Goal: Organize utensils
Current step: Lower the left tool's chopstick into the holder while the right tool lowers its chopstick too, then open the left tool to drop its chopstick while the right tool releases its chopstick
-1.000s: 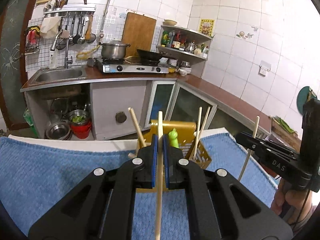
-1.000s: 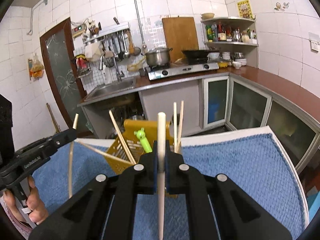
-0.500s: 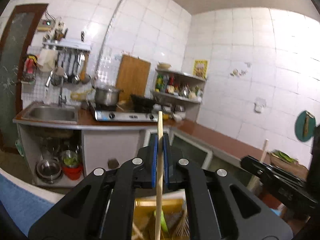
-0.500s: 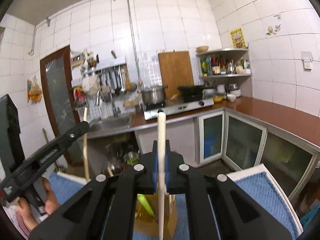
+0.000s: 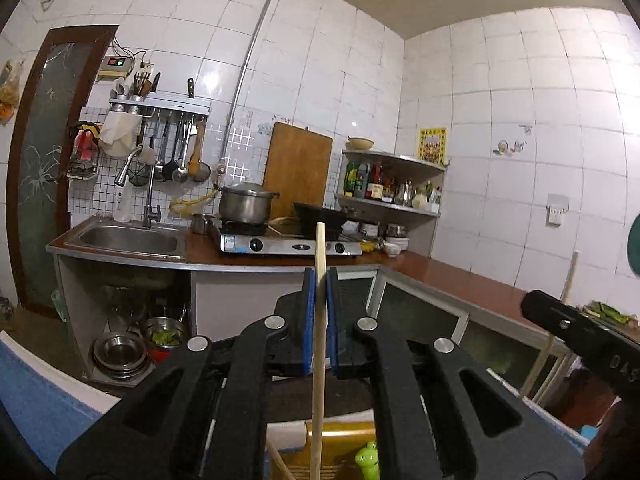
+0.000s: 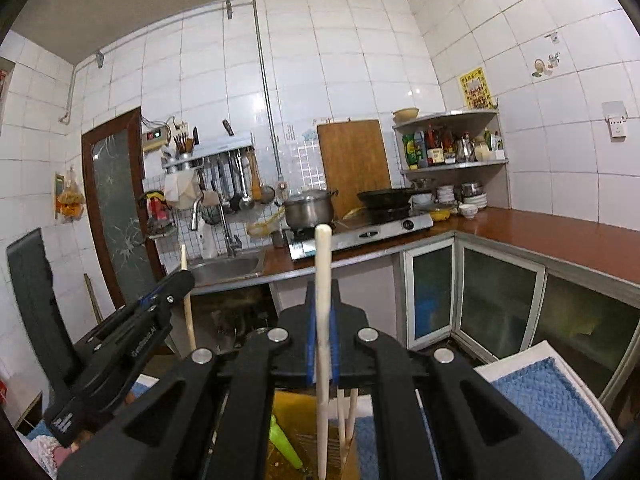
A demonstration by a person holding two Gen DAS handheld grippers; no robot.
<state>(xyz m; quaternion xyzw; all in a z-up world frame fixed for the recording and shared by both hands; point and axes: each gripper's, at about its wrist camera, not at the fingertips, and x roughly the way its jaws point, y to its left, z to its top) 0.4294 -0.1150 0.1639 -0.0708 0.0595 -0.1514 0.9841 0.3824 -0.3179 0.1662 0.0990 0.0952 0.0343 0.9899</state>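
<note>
My left gripper (image 5: 320, 280) is shut on a pale wooden chopstick (image 5: 319, 240) that stands upright between its blue pads. Its lower end hangs over the yellow utensil basket (image 5: 340, 438), beside a green utensil (image 5: 366, 456). My right gripper (image 6: 322, 292) is shut on a second chopstick (image 6: 322, 248), also upright, above the same basket (image 6: 288, 408), which holds two more chopsticks (image 6: 346, 412) and the green utensil (image 6: 284, 440). Each view shows the other gripper off to the side: the right one (image 5: 560, 320) and the left one (image 6: 172, 288).
The basket stands on a blue towel (image 6: 540, 400) spread over a white table. Beyond lie a kitchen counter (image 5: 460, 280) with a sink (image 5: 128, 240), a gas stove (image 5: 288, 244) with a pot, corner shelves (image 5: 392, 184) and hanging ladles.
Both grippers have lifted and tipped up toward level. The basket and towel have slid to the bottom of both views. Each gripper still grips its chopstick.
</note>
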